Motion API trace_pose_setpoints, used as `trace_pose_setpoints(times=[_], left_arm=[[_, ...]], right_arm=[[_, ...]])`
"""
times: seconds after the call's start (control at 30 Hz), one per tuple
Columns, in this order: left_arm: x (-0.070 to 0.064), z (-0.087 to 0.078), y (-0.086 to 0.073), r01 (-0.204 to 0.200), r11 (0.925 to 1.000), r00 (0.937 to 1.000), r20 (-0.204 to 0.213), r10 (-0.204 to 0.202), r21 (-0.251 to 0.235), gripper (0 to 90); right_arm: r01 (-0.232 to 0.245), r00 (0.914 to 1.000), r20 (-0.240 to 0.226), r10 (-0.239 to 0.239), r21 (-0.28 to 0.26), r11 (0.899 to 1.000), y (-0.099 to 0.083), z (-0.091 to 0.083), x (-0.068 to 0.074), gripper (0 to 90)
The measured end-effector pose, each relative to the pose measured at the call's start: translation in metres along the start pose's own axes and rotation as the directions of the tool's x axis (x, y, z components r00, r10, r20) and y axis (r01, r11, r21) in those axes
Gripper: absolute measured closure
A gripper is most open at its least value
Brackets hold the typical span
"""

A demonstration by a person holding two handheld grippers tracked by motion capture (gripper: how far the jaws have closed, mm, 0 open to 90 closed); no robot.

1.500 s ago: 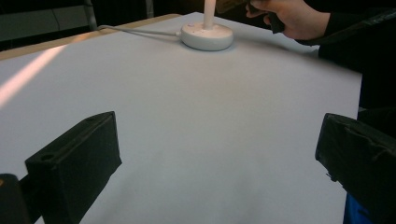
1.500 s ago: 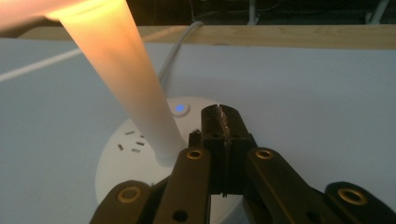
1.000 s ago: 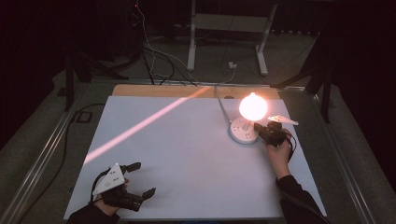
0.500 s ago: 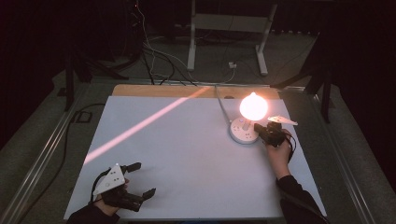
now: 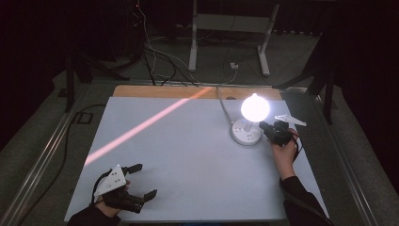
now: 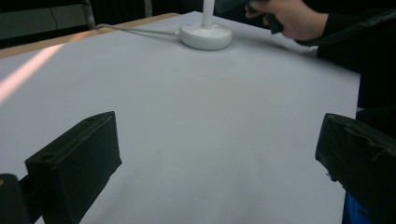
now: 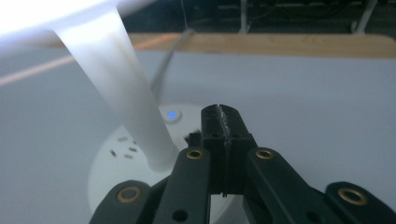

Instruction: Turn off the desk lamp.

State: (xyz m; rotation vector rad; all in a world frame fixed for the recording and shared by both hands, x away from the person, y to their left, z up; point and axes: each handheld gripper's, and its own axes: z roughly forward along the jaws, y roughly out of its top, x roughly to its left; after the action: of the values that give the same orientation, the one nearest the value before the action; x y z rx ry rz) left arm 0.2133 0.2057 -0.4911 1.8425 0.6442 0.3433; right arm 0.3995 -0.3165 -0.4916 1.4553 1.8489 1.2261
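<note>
The large white rectangular table top (image 5: 188, 155) lay bare across most of its surface, with a strip of tan wooden edge (image 5: 155, 91) showing along its far side. A pale pink streak of light (image 5: 146, 123) crossed it diagonally, probably a reflection rather than a mark.

The small white desk lamp with a round plastic base (image 5: 245, 133) stood near the far right part of the table, lit, its globe glaring white. A grey cable (image 5: 222, 101) ran from the base off the far edge, which likely explains the lamp's placement close to that side. In the right gripper view a blue indicator button (image 7: 172, 114) glowed on the base beside the white stem (image 7: 126, 88).

The right gripper (image 5: 272, 130) was held just beside the base, its jaws pressed together with nothing between them, the closed tip aimed low over the base near the controls. This reads as a pointed tool for pressing a button; contact could not be confirmed.

The left gripper (image 5: 141, 181) rested at the near left corner, well apart from the lamp, jaws spread wide and empty, evidently parked clear of the work.
</note>
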Motion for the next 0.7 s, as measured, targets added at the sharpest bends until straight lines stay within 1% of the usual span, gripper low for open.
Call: trace_pose_setpoints(times=[0.13,0.27,0.37,0.6,0.7], left_arm=[[0.000,0.000,0.000,0.000,1.0000,1.0000,0.001,0.000,-0.002,0.6],[0.000,0.000,0.000,-0.003,1.0000,1.0000,0.000,0.003,-0.001,0.6],[0.000,0.000,0.000,-0.001,1.0000,1.0000,0.000,0.001,0.001,0.6],[-0.001,0.000,0.000,-0.004,1.0000,1.0000,0.000,0.004,0.002,0.6],[0.000,0.000,0.000,-0.002,1.0000,1.0000,0.000,0.002,-0.001,0.6]], right_arm=[[-0.003,1.0000,-0.009,0.003,-0.041,0.999,0.009,-0.011,0.000,89.6],[-0.008,1.0000,-0.006,0.008,-0.054,0.999,0.011,-0.014,-0.001,89.6],[-0.008,1.0000,-0.001,0.008,-0.054,0.998,0.011,-0.014,-0.001,89.6],[-0.009,1.0000,0.002,0.010,-0.035,0.999,0.007,-0.010,-0.001,89.6],[-0.002,1.0000,0.002,0.002,-0.027,1.000,0.005,-0.007,0.000,89.5]])
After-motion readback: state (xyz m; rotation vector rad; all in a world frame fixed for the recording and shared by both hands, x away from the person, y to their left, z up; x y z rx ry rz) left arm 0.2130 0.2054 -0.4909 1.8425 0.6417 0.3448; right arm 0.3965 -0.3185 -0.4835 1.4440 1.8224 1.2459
